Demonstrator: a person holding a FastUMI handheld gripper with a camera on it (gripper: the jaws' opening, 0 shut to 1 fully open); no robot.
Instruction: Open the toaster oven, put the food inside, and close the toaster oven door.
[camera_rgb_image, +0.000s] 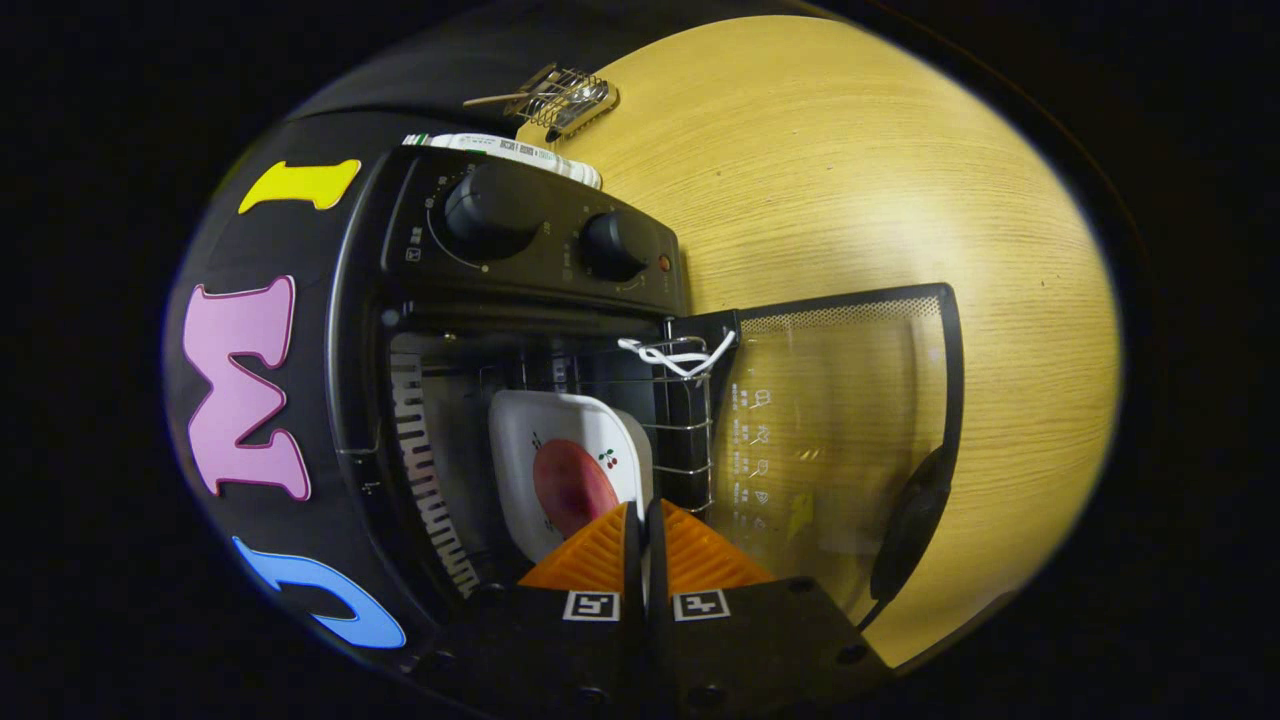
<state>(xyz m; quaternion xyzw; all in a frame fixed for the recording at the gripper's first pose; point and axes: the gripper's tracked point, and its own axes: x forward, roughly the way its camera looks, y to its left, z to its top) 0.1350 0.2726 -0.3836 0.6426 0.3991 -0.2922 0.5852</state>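
While the tongs (640, 515) pinch the plate (560, 450) rim, it seems, slide it fully into the oven (400, 330), level, before letting go near the door (850, 400).

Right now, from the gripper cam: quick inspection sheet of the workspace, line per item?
Surface: wooden table, light grain, bare around the oven.
Job's things: toaster oven with glass door swung open; white plate holding reddish food sits inside the cavity, on or beside the wire rack.
Clutter: small wire-and-metal tool on the table beyond the oven; white printed item behind the oven's top.
Grippers: gripper, orange fingers together, apparently pinching the plate's near rim.
Cables: white cord tied at the rack by the door hinge.
Surroundings: black booth cloth beside the oven.
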